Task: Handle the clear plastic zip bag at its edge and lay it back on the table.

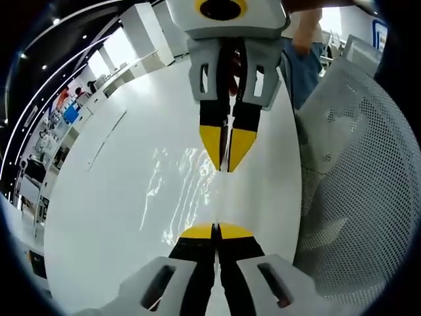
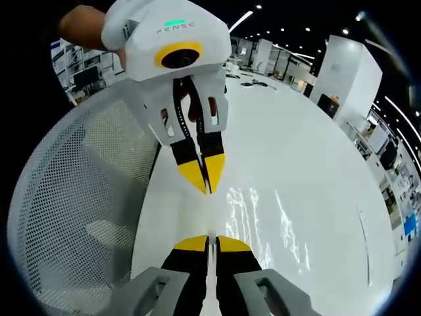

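Over the white worktop [image 1: 105, 217], beside the mesh chair [image 1: 368, 171], we stretch the clear zip bag [image 1: 191, 191] by opposite edges; left gripper [image 1: 216, 228] and right gripper [image 2: 209, 234] both clamped on it; next, we judge, lower and release

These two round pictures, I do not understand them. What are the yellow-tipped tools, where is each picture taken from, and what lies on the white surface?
There is no robot here. A person holds two hand tools, each with a two-fingered claw and its own fisheye camera.

In the left gripper view, the left claw rises from the bottom, and the right claw faces it from the top. The right gripper view is the opposite: the right claw below, the left claw above.

On the white table lies a clear plastic zip bag, seen mostly as glints. Both claws look closed on its edge, stretching that edge between them.

Beside the table is a white mesh chair. A person stands behind.
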{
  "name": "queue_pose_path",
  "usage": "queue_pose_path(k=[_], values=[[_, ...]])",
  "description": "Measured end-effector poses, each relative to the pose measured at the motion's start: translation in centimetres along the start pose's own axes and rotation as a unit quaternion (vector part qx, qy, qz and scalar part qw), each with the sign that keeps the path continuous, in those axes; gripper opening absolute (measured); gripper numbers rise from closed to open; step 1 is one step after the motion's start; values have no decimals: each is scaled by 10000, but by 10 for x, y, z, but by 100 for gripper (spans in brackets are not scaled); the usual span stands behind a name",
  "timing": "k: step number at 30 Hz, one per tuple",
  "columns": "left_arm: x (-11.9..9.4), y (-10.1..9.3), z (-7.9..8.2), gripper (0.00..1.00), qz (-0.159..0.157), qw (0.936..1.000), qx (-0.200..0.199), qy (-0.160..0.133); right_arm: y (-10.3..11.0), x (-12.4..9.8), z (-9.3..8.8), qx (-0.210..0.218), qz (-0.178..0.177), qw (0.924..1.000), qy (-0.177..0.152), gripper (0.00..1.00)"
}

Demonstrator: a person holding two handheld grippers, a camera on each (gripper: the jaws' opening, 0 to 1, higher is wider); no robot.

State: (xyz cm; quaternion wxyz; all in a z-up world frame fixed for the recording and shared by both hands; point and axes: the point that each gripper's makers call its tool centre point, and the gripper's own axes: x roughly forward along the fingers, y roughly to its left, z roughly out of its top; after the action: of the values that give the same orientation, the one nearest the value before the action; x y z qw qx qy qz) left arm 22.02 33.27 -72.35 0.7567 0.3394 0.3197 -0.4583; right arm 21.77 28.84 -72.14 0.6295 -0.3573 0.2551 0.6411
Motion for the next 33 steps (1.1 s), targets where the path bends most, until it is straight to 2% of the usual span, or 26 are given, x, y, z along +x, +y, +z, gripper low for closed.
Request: queue_pose_path(k=[22,33], values=[[-1,2,-4,0,6,10000,-81,29,1,-9,-7,48,-56,10000,67,0],[-1,3,-9,0,12,9998,-170,59,0,-12,-16,82,-78,9998,145,0]])
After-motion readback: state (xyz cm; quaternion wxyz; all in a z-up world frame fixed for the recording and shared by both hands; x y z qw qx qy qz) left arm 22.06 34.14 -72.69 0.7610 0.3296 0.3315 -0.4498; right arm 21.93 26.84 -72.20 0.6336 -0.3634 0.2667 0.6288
